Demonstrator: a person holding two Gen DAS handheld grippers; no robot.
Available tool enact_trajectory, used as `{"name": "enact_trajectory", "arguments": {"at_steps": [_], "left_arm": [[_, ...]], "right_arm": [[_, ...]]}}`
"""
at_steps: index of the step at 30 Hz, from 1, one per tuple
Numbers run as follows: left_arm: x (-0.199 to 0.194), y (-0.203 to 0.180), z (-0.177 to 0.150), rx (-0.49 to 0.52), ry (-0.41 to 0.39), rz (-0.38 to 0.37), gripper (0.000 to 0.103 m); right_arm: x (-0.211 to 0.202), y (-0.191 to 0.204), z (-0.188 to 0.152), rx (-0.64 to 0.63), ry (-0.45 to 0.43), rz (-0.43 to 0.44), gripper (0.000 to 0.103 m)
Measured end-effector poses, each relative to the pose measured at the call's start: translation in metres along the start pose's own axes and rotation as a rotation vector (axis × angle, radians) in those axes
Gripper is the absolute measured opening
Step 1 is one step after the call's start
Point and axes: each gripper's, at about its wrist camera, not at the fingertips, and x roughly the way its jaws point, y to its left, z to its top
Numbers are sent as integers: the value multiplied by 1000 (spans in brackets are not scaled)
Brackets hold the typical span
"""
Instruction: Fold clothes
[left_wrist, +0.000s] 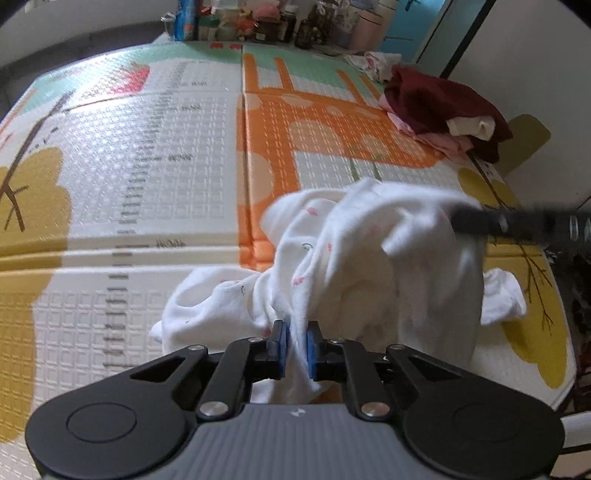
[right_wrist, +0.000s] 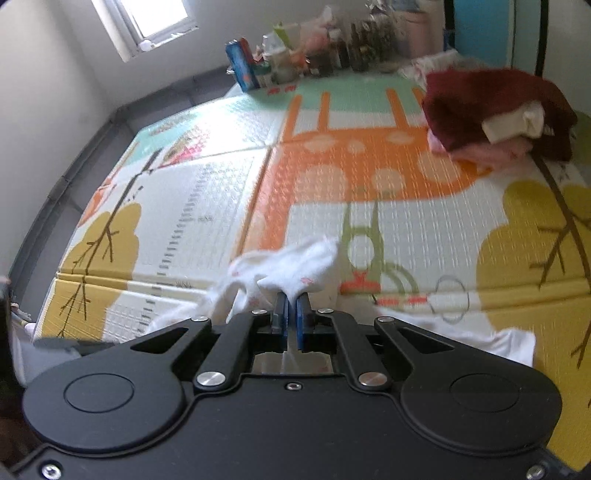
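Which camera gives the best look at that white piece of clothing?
The left wrist view: the white garment fills its centre, bunched, pink print visible, pinched in the left claw. The right wrist view shows only a blurred bunch at the right claw.

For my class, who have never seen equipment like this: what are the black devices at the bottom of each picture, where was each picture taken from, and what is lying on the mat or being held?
Each black device is a hand-held two-finger gripper with a camera mounted on it, looking forward along its fingers. One picture comes from the left gripper, the other from the right gripper. Both are shut on the same white garment, a small piece with pink print, bunched and partly lifted between them. Below lies a colourful play mat. Towards its far right corner sits a pile of clothes, dark red on top, pink beneath. Jars and boxes line the mat's far edge.
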Motion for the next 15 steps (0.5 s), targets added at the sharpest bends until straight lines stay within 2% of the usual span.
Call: {"name": "enact_trajectory", "arguments": {"at_steps": [8, 15], "left_arm": [[1, -7, -13, -23, 38, -82, 12], [-6, 0, -20, -69, 29, -111, 12]], "right_arm": [[-5, 38, 21, -95, -40, 72, 4], [2, 87, 26, -194, -28, 160, 3]]}}
